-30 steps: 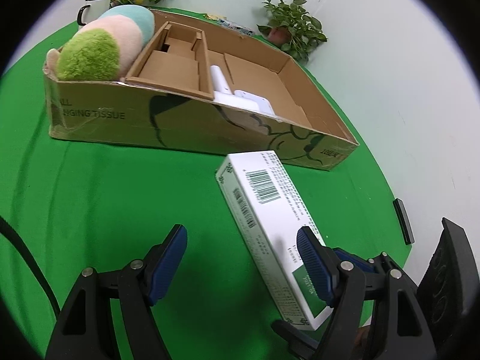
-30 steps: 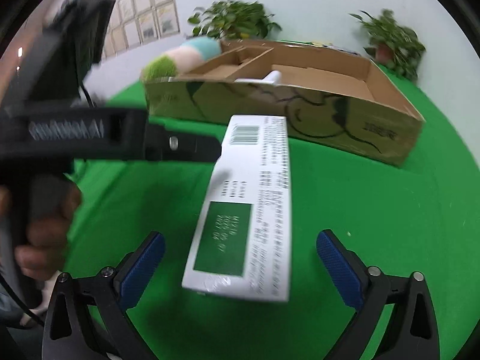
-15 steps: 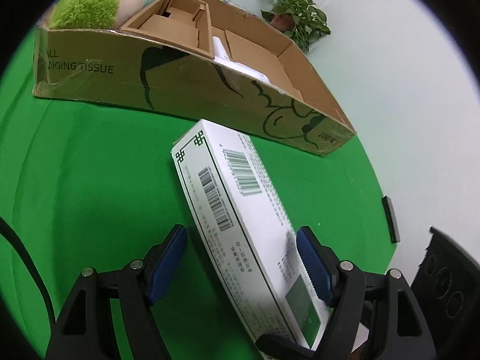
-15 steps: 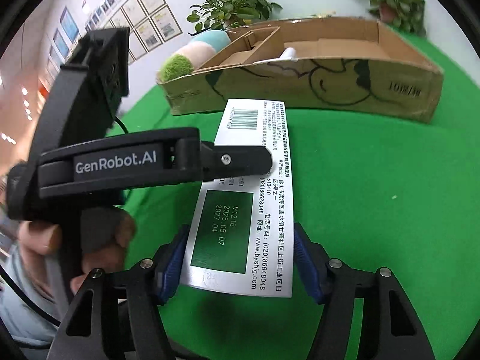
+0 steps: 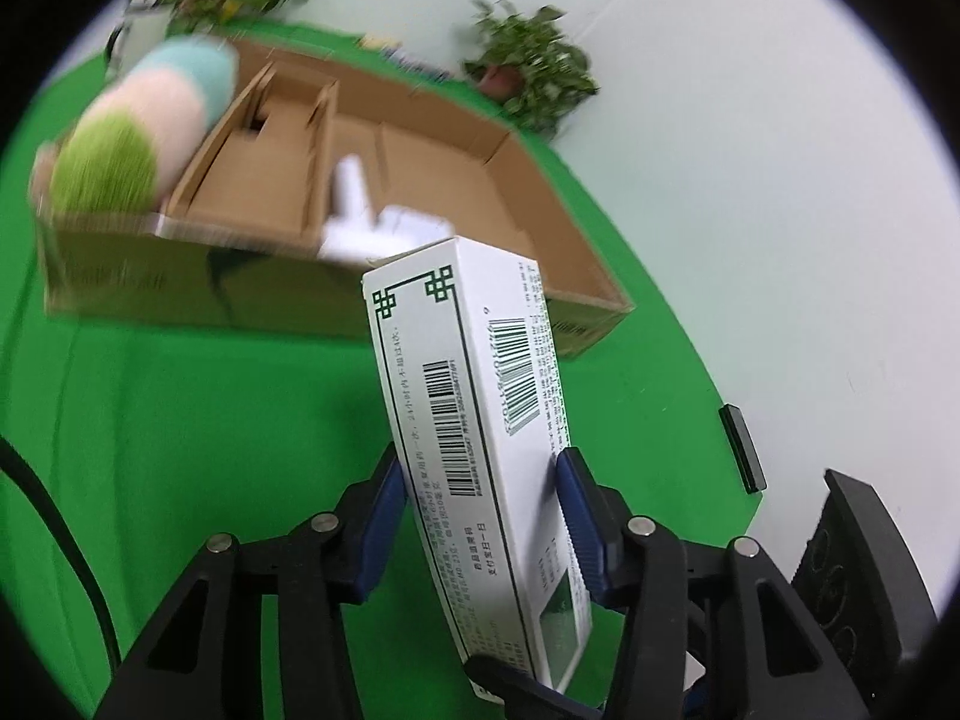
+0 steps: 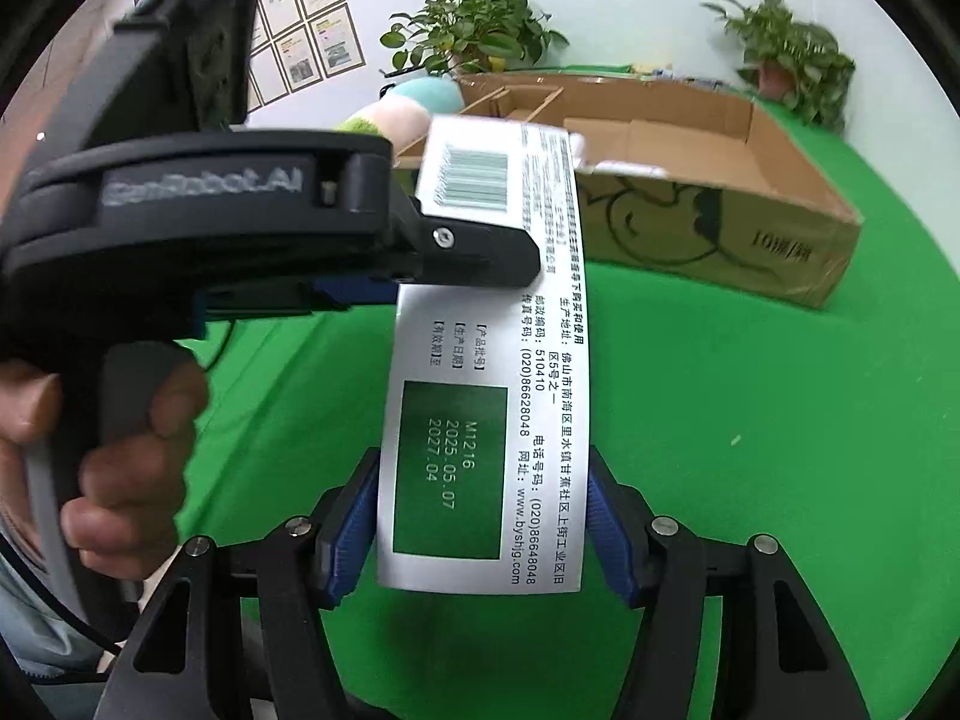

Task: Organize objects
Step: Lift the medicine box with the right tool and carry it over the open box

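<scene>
A long white carton (image 5: pixel 480 408) with barcodes and green print is held off the green cloth by both grippers. My left gripper (image 5: pixel 480 492) is shut on its middle. My right gripper (image 6: pixel 483 510) is shut on its near end, where the carton (image 6: pixel 486 420) shows a green date panel. The left gripper body (image 6: pixel 240 222) crosses the right wrist view, clamped on the carton's far half. Behind stands an open cardboard box (image 5: pixel 540 192), which also shows in the right wrist view (image 6: pixel 750 228).
In the box's left end lies a pastel plush toy (image 5: pixel 138 138); cardboard dividers (image 5: pixel 270 144) and a white object (image 5: pixel 360 210) sit inside. Potted plants (image 5: pixel 528 72) stand behind. A black flat item (image 5: pixel 741 444) lies at the table's right edge.
Both grippers have closed on the carton. It has been lifted off the cloth and raised toward the cardboard box.
</scene>
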### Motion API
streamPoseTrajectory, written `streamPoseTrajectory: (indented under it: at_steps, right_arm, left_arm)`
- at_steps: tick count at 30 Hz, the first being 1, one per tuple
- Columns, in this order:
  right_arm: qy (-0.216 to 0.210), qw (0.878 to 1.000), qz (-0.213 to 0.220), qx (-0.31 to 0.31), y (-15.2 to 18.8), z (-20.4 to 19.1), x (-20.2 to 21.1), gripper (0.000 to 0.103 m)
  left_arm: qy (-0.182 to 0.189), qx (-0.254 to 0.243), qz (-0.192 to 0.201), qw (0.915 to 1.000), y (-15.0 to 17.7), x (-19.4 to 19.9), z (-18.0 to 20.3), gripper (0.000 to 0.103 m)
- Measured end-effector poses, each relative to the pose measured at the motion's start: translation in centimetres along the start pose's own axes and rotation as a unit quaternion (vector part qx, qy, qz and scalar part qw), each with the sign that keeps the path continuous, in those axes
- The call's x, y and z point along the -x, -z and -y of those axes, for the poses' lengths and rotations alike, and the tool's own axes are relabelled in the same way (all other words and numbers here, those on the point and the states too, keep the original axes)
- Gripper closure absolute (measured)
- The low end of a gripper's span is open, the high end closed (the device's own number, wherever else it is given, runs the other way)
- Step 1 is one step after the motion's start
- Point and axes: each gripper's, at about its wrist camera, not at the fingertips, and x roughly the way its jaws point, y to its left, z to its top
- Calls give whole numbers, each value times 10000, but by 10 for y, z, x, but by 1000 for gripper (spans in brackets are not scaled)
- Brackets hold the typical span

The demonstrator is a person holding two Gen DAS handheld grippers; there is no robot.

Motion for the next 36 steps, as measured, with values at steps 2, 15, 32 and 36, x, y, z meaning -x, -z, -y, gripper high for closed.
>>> streamPoseTrajectory:
  at_steps: [2, 15, 32, 36]
  right_arm:
    - [77, 9999, 109, -31, -6, 3, 8, 43]
    - [615, 9932, 974, -172, -67, 24, 57, 44]
    - [579, 9915, 1082, -440, -183, 94, 77, 44]
    - [479, 9939, 830, -552, -202, 113, 57, 44]
  left_arm:
    - [32, -167, 92, 9998, -7, 6, 12, 56]
    - [194, -1045, 471, 9932, -69, 24, 79, 56]
    - [352, -1242, 555, 9901, -174, -8, 107, 57]
    - [260, -1114, 310, 9930, -188, -35, 100, 57]
